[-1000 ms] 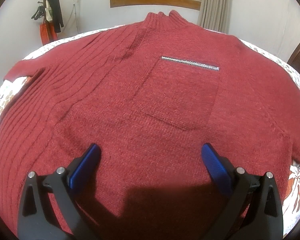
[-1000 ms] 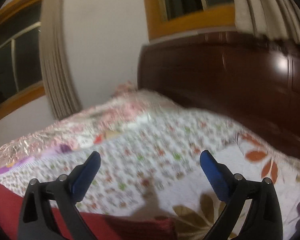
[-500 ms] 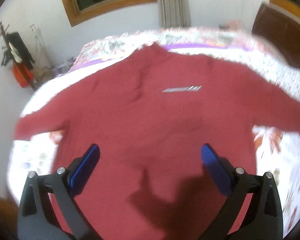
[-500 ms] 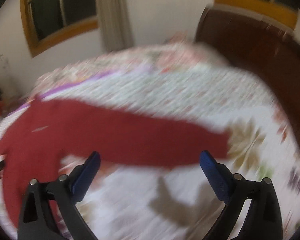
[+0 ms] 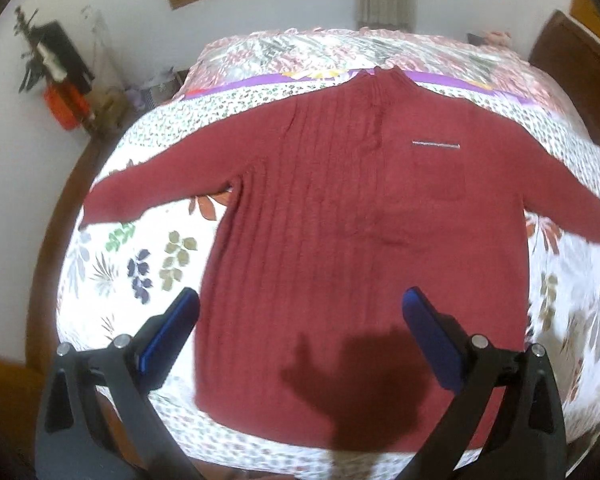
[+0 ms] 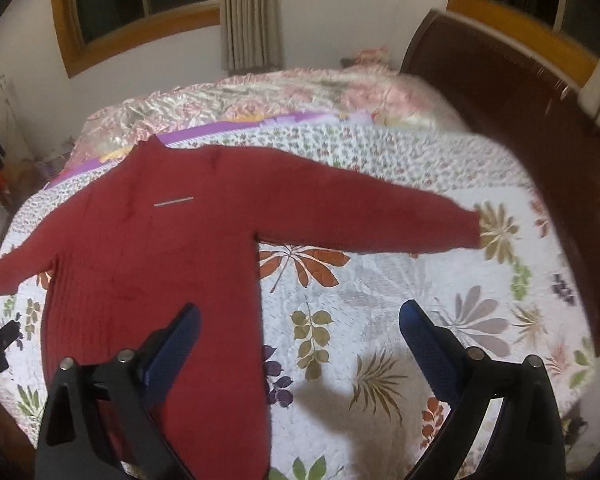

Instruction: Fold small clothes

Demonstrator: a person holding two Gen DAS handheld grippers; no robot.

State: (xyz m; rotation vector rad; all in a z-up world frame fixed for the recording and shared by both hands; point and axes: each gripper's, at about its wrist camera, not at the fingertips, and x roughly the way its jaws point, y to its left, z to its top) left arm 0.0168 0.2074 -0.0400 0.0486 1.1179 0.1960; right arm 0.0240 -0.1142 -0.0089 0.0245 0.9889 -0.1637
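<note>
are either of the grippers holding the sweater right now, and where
Nothing is held. The left hand-held gripper and the right hand-held gripper are both open above the red sweater, which lies flat on the quilt, sleeves spread.

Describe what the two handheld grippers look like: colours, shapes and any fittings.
Both look alike. The left gripper and right gripper each have two black angular arms with triangular cut-outs and round silver bolts at the joints. Each arm ends in a flat blue pad, textured on the right gripper. No cables, markings, sleeves or hands show.
</note>
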